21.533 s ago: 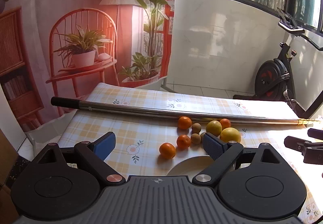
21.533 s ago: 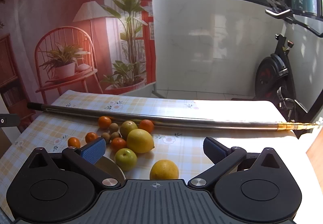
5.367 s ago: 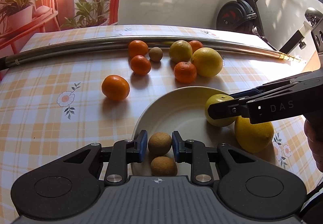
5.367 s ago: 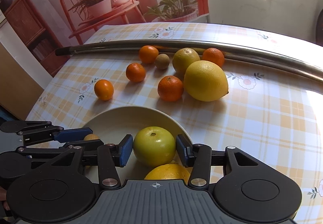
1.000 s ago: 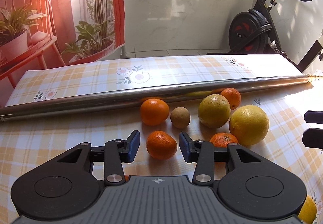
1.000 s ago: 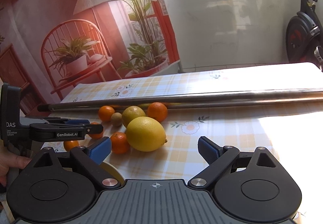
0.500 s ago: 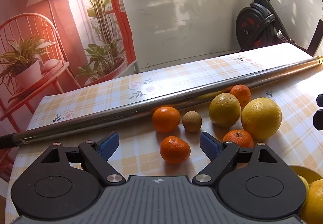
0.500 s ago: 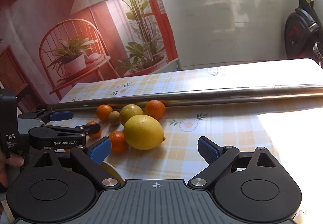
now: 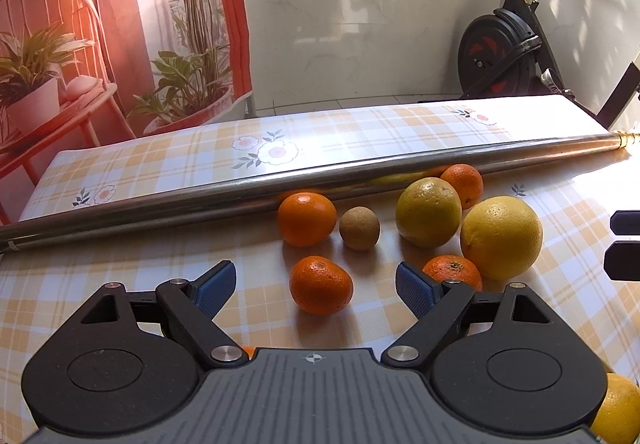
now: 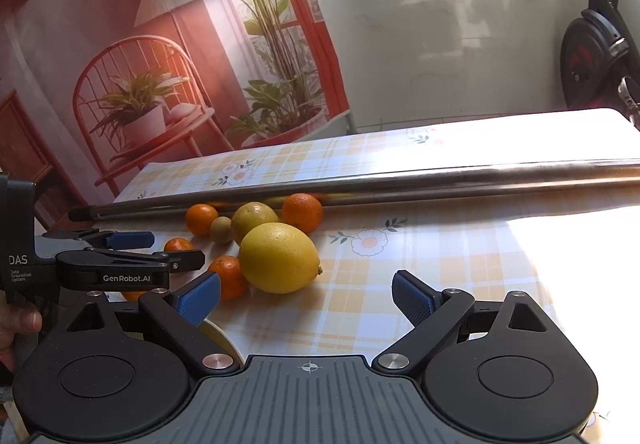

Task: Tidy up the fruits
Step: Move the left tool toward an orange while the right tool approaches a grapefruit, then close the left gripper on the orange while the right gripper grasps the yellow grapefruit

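Both wrist fisheyes sit low over the desk's (image 9: 120, 172) near edge facing its far edge, left view close on the fruit cluster, right view further right and back, sharing the metal pole (image 9: 360, 172), big lemon (image 10: 279, 258) and mandarins.
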Available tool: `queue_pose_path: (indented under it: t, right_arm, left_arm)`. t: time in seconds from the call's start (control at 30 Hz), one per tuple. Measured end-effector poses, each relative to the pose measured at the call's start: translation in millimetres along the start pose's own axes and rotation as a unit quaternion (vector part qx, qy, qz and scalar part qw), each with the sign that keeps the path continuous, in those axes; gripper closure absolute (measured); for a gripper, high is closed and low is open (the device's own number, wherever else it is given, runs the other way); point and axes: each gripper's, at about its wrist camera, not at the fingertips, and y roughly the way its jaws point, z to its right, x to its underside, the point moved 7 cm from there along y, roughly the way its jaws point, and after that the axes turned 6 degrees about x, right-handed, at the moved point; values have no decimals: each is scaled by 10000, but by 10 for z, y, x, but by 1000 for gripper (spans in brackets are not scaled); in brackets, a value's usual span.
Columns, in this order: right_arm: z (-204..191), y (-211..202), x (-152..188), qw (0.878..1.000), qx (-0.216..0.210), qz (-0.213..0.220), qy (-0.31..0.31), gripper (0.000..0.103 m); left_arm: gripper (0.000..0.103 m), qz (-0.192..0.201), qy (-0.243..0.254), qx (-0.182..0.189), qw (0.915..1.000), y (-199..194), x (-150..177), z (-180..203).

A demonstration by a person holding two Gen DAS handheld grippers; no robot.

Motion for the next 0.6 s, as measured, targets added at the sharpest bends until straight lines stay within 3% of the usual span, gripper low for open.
queue_pose_path:
  t: [0.13,0.27,0.5,0.6]
  right_arm:
    - [16,8,6,10000,11,-21,24,12]
    - [19,13,10,10000,9,-34,33,12]
    - [30,37,19,10000,5,-70,57,11]
    - [28,47,27,9999,-13,-88,64,11]
  left_arm:
    - [23,-119,65,79,9999,24,23,19]
    - [48,-180,171,182,9995,41,50,72]
    - [66,-98,-71,177,9998,27,21,28]
    - [68,-98,-147,176,9997,23,19,8]
